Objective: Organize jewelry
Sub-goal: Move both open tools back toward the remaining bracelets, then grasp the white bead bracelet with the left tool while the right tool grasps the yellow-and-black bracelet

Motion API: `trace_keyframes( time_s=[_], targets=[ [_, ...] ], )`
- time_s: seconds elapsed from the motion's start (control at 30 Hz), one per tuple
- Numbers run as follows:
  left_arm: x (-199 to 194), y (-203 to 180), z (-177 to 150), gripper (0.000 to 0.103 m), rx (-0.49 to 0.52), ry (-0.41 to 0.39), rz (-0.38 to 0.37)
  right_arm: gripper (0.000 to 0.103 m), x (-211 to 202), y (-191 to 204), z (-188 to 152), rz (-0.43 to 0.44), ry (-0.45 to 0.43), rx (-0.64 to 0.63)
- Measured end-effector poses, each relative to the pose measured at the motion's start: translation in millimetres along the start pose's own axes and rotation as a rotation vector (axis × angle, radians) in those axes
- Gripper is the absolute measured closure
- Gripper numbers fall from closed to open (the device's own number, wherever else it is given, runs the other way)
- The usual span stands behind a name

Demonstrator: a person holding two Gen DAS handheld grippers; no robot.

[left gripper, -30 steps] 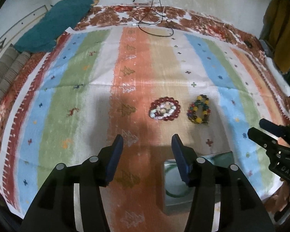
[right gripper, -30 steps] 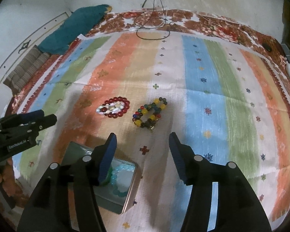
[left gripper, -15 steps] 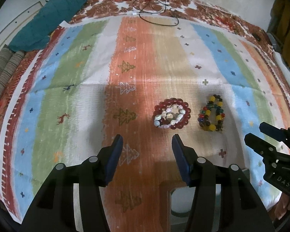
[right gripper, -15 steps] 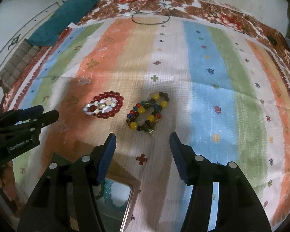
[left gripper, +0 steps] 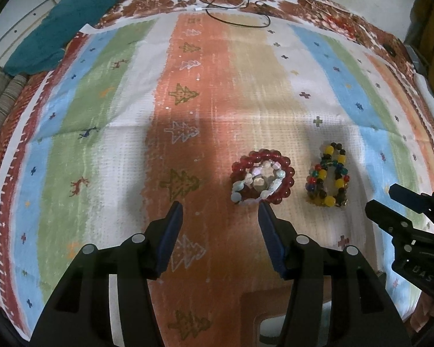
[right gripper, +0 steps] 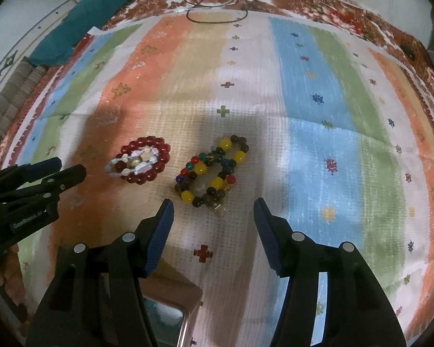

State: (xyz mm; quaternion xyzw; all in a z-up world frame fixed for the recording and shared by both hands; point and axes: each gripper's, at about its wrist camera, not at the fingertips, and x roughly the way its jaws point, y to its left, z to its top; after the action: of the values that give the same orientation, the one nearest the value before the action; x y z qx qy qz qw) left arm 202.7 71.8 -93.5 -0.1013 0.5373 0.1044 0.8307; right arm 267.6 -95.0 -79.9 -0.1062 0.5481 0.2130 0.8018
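A red bead bracelet with a pale bead bracelet inside it (left gripper: 261, 177) lies on the striped cloth; it also shows in the right wrist view (right gripper: 140, 163). A multicoloured bead bracelet (left gripper: 329, 179) lies to its right, also seen in the right wrist view (right gripper: 212, 173). My left gripper (left gripper: 220, 205) is open and empty, just short of the red bracelet. My right gripper (right gripper: 212, 204) is open and empty, just short of the multicoloured bracelet. A metal tin (right gripper: 170, 321) with a turquoise bracelet inside sits below the grippers, mostly hidden.
The striped cloth (left gripper: 101, 144) covers a floral-edged bed. A teal cushion (left gripper: 63, 26) lies at the far left corner. A black cable (left gripper: 231, 5) lies at the far edge. The right gripper shows in the left wrist view (left gripper: 390, 199).
Both grippers have moved forward over the cloth toward the bracelets. The tin has slid down to the bottom edge of both views. Both stay open.
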Motion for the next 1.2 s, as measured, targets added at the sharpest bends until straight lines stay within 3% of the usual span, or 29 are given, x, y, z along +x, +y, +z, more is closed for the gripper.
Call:
trace_keyframes(
  time_s=[0.23,0.67,0.93,1.07,1.2],
  targets=[
    [20,0,7,0.049,0.003,0.034,-0.013,0.046,13,2,5,0.006,0.022,-0.007],
    [47,-1,12,0.054,0.006,0.088,-0.035,0.064,40,0,10,0.009,0.084,0.006],
    [59,-3,12,0.076,0.011,0.123,-0.063,0.071,49,5,10,0.016,0.105,-0.003],
    [60,-7,12,0.091,0.015,0.136,-0.096,0.085,52,5,10,0.02,0.113,-0.008],
    [60,-11,11,0.093,0.031,0.134,-0.083,0.09,53,4,9,0.022,0.113,-0.015]
  ],
)
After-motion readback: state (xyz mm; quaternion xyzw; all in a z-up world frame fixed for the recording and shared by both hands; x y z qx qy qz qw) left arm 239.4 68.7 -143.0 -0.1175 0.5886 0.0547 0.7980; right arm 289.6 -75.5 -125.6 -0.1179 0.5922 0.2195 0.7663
